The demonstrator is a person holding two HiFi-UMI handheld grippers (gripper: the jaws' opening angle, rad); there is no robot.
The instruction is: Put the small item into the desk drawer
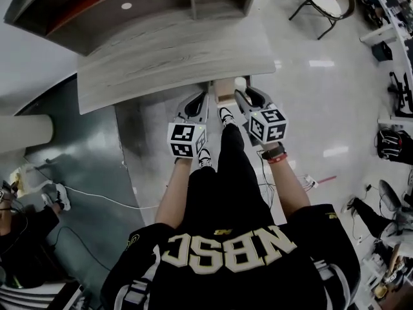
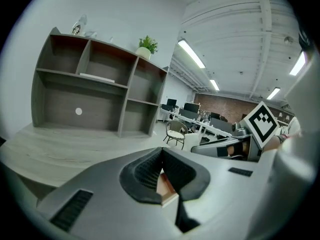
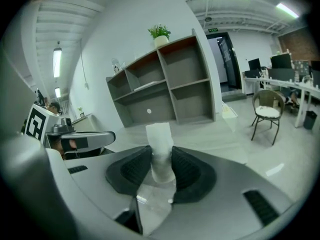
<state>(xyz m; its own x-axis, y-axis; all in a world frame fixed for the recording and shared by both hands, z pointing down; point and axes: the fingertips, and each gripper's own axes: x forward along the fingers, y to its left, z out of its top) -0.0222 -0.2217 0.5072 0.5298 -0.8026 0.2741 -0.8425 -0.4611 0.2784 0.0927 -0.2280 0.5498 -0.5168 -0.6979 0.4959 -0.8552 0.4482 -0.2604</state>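
In the head view both grippers sit at the front edge of the grey wooden desk (image 1: 174, 57). A tan drawer (image 1: 223, 90) sticks out a little from under that edge, between them. My right gripper (image 1: 240, 95) is shut on a small white roll-like item (image 1: 240, 81), which stands up between its pads in the right gripper view (image 3: 159, 134). My left gripper (image 1: 205, 99) is just left of the drawer. Its jaws meet with nothing pinched between the pads (image 2: 145, 171). A tan-edged piece (image 2: 167, 188) shows in the gap below them.
A grey open shelf unit (image 1: 129, 5) stands at the back of the desk, with a potted plant (image 3: 160, 33) on top. My legs and shoes (image 1: 226, 116) are below the grippers. A chair (image 1: 322, 2) stands far right. A person sits on the floor at left (image 1: 26, 221), among cables.
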